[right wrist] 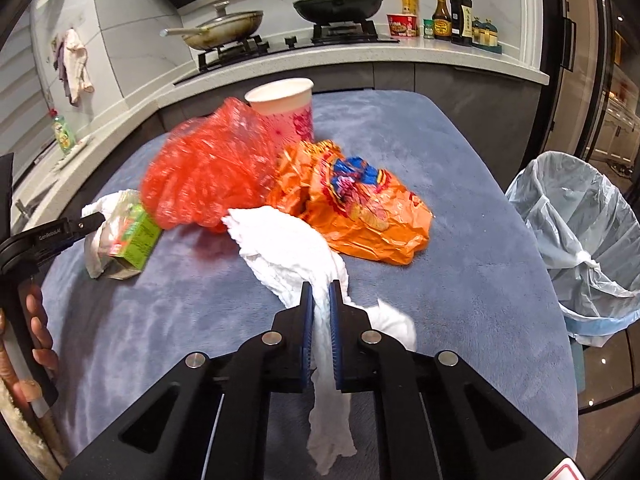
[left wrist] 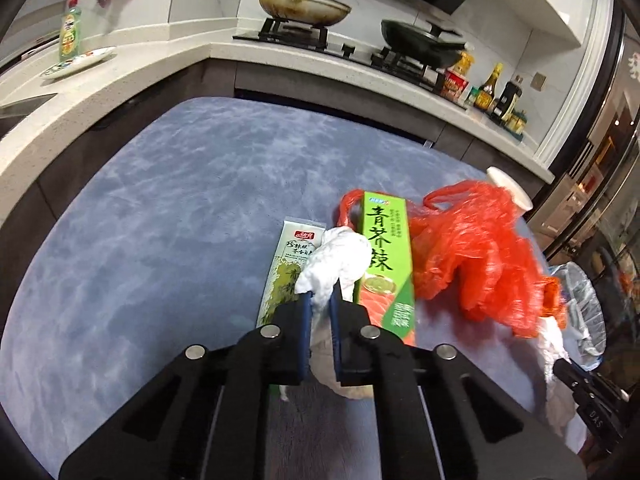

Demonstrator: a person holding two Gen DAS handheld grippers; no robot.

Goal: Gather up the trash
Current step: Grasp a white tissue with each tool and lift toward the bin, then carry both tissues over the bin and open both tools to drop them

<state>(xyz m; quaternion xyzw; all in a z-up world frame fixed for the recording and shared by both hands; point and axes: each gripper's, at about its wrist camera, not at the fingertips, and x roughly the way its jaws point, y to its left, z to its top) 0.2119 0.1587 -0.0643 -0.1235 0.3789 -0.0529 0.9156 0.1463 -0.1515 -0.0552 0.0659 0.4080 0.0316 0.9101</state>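
Left gripper (left wrist: 320, 300) jaws nearly closed, pinching a crumpled white tissue (left wrist: 338, 260) at frame centre, between a pale sachet (left wrist: 286, 268) and green box (left wrist: 386, 264) on the blue bench (left wrist: 160, 240). Right gripper (right wrist: 319, 292) jaws clamp another white tissue (right wrist: 288, 248), lower centre. Only the right view shows the orange wrapper (right wrist: 360, 208), paper cup (right wrist: 288, 108) and most of the lined bin (right wrist: 580, 232); the red bag (right wrist: 204, 176) half-hides the cup.

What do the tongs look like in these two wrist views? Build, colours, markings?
Both identical: left tongs and right tongs have matte black angular linkage arms with triangular cut-outs and round silver pivot pins. The fingers carry blue ribbed pads on their inner faces. From the right view, the left tongs' side shows small white lettering. No cables or sleeves are visible.
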